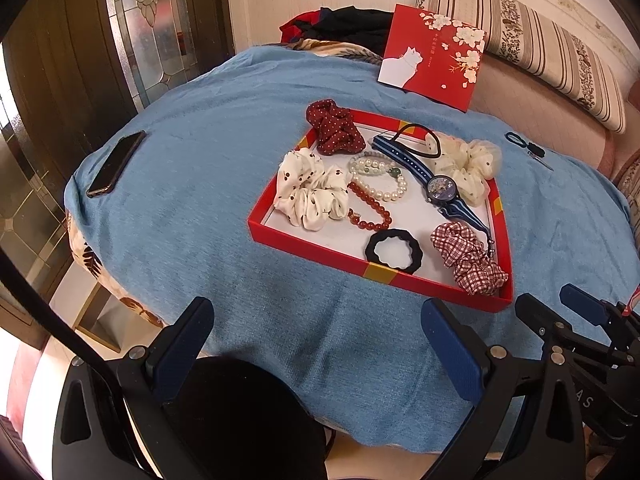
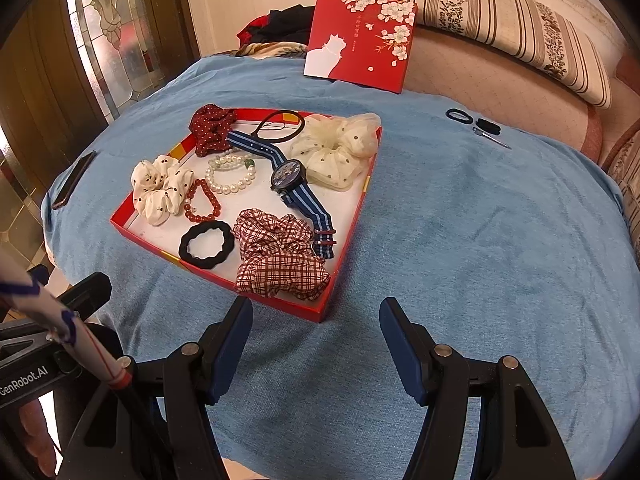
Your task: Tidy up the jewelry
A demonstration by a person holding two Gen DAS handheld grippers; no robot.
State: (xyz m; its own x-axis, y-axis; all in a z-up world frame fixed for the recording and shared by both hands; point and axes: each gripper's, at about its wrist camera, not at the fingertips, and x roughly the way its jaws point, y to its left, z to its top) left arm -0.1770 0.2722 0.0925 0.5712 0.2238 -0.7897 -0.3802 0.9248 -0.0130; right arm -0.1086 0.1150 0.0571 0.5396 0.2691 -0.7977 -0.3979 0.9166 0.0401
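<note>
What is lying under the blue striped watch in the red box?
The watch lies over the thin black hair loop near the far end. Its near strap end rests against the plaid scrunchie. Mostly the white floor of the red box shows beside it; anything directly beneath the strap is covered.

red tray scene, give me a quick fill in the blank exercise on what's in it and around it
1. The watch in the red tray has a strap striped in ____ .
2. The plain ring-shaped hair tie next to the checked scrunchie is ____ in colour.
3. The phone lies on the blue cloth, ____ the tray.
4. Both the left gripper and the right gripper hold ____ between their fingers.

Missing words: blue; black; outside; nothing
</note>
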